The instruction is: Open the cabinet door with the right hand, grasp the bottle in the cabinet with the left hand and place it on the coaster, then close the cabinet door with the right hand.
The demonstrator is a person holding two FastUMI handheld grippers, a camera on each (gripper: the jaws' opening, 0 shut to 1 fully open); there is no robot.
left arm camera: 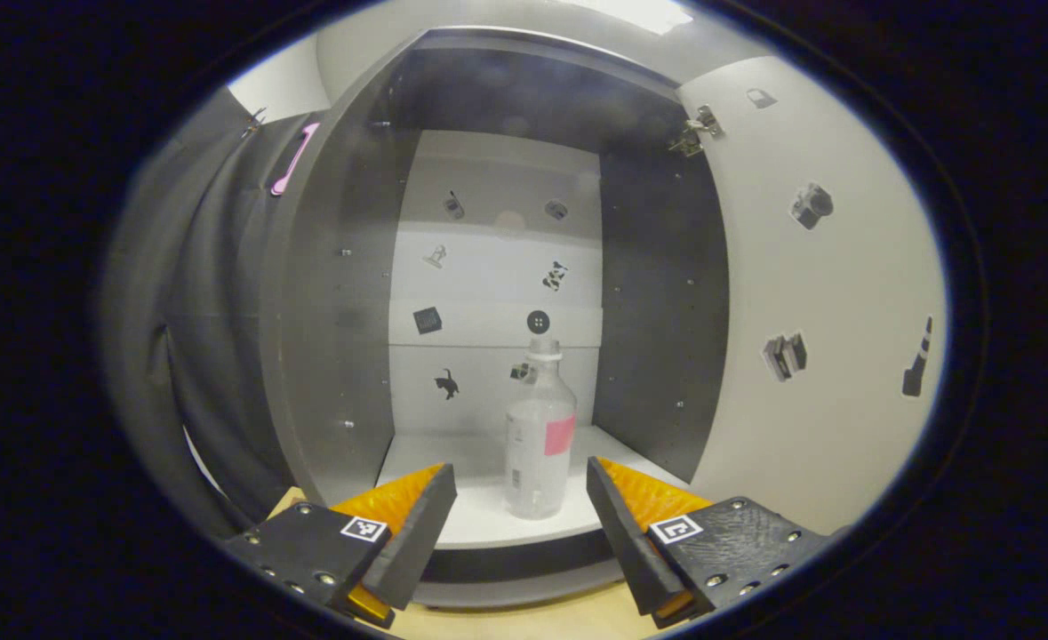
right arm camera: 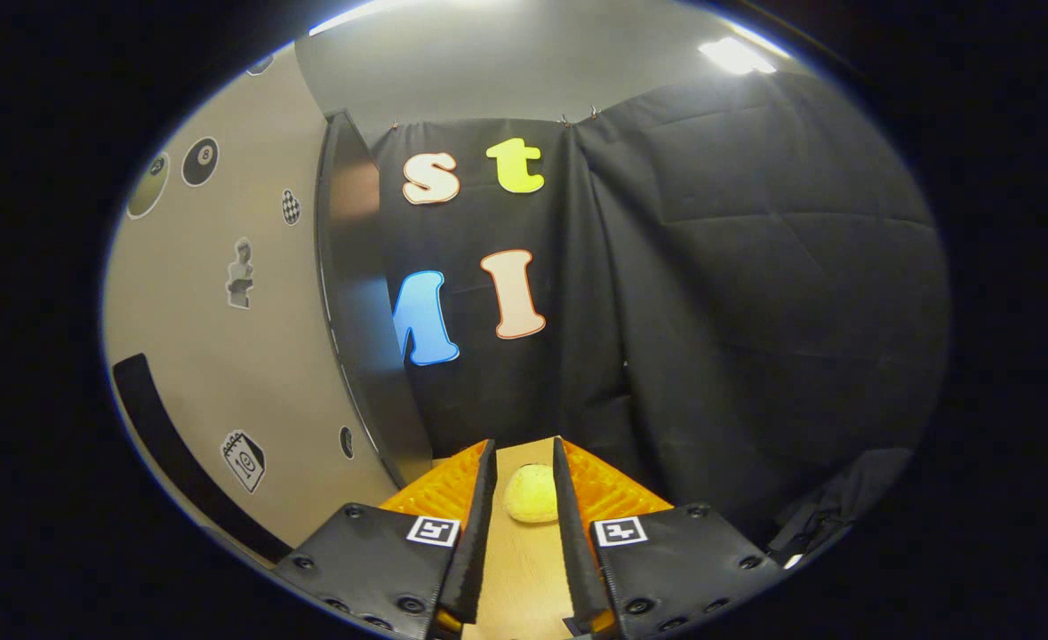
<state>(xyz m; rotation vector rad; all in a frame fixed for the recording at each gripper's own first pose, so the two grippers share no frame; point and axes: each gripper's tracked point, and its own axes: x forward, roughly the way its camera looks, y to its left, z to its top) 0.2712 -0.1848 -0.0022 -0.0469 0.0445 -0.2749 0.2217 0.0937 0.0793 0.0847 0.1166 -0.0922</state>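
In the left gripper view, my left hand-held gripper [left arm camera: 521, 498] is spread wide and lined up on the bottle [left arm camera: 539, 431], which stands upright on the cabinet [left arm camera: 328, 356] shelf beside the open door [left arm camera: 826, 293], ready for a grasp. In the right gripper view, my right hand-held gripper [right arm camera: 524, 498] is narrowed and empty, off the door [right arm camera: 221, 356], framing the coaster [right arm camera: 531, 493] on the counter [right arm camera: 524, 578] beyond.

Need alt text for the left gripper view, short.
An open cabinet with a clear bottle standing upright on its white shelf, a pink patch on the bottle's side. The left tool is open in front of the bottle, not touching it. The cabinet door is swung open at right.
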